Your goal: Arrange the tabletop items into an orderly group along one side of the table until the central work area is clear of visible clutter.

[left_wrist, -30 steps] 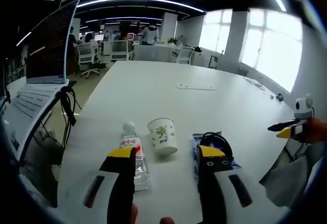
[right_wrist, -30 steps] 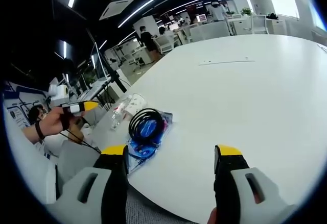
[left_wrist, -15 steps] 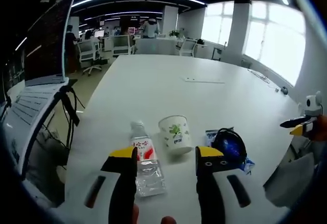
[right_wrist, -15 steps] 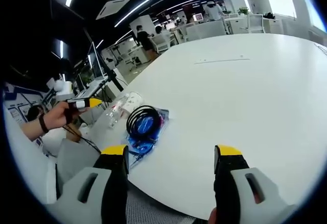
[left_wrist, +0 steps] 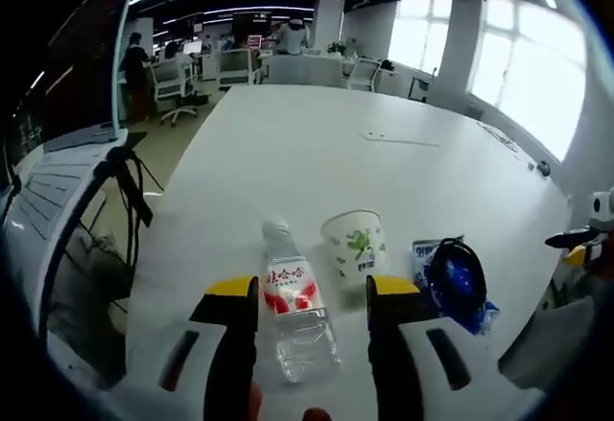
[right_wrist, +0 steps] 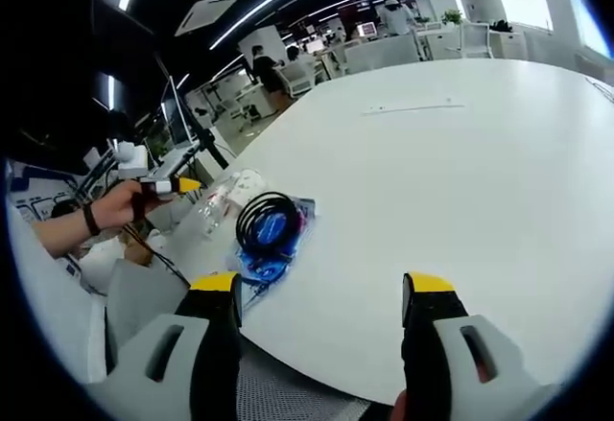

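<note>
Left gripper (left_wrist: pixel 312 292) jaws apart, has come to straddle the bottle (left_wrist: pixel 295 314) | bottle clear, lying flat, red label | right gripper (right_wrist: pixel 324 287) open over table (right_wrist: pixel 460 162).

Grey-white left gripper (left_wrist: pixel 312 292) and right gripper (right_wrist: pixel 324 287), each with black jaws capped in yellow. Dark slot on each jaw's shoulder. Dark band around the wrist (right_wrist: pixel 89 220) behind the left gripper.

Bottle (left_wrist: pixel 295 312), cup (left_wrist: pixel 354 245), cable pack (left_wrist: pixel 455 282) crowd near edge; table (left_wrist: pixel 317 152) beyond open.

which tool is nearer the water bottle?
Left. The left tool is open with the water bottle between its jaws; the right tool sits well off, past the blue packet.
</note>
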### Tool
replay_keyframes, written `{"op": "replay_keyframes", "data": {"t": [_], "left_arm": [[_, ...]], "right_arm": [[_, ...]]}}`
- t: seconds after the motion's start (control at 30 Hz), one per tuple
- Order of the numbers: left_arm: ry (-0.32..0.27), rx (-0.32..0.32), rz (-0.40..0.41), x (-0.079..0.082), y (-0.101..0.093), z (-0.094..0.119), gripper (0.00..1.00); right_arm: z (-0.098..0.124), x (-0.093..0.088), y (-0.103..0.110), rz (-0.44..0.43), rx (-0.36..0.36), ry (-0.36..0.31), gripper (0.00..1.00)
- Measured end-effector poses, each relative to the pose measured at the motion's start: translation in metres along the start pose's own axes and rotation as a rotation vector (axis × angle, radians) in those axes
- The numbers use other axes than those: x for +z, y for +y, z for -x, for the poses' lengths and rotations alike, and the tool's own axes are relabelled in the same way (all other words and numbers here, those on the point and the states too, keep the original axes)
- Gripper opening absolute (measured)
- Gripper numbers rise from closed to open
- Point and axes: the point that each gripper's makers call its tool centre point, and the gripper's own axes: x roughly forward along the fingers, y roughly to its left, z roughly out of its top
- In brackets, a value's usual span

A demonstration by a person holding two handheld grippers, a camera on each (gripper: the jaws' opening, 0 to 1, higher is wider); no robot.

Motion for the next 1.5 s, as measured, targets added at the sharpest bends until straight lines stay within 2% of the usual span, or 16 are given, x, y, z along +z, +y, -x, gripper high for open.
{"op": "replay_keyframes", "data": {"t": [0.23, 0.5, 0.6, 0.93, 1.2, 1.37, 1.47, 1.5], "left_arm": [[0.077, 0.008, 0.003, -0.007, 0.004, -0.017, 0.45], [0.127, 0.013, 0.011, -0.009, 0.010, -0.034, 0.45], [0.182, 0.028, 0.021, -0.016, 0.015, -0.040, 0.44], [0.248, 0.024, 0.053, -0.024, 0.019, -0.057, 0.45], [0.275, 0.019, 0.070, -0.026, 0.020, -0.065, 0.45], [0.309, -0.002, 0.103, -0.038, 0.017, -0.073, 0.48], [0.292, 0.019, 0.090, -0.036, 0.021, -0.071, 0.41], [0.282, 0.016, 0.110, -0.034, 0.020, -0.070, 0.40]], "right_arm": [[-0.002, -0.003, 0.000, -0.010, -0.005, 0.007, 0.67], [-0.003, -0.005, -0.003, -0.021, -0.018, 0.014, 0.67], [-0.004, -0.007, -0.005, -0.032, -0.022, 0.015, 0.67], [-0.009, -0.011, -0.005, -0.046, -0.029, 0.033, 0.67], [-0.013, -0.003, -0.005, -0.040, -0.031, 0.030, 0.68], [-0.015, 0.000, -0.006, -0.040, -0.031, 0.027, 0.68], [-0.014, 0.002, -0.004, -0.037, -0.030, 0.025, 0.68], [-0.014, 0.003, -0.004, -0.037, -0.031, 0.024, 0.68]]}}
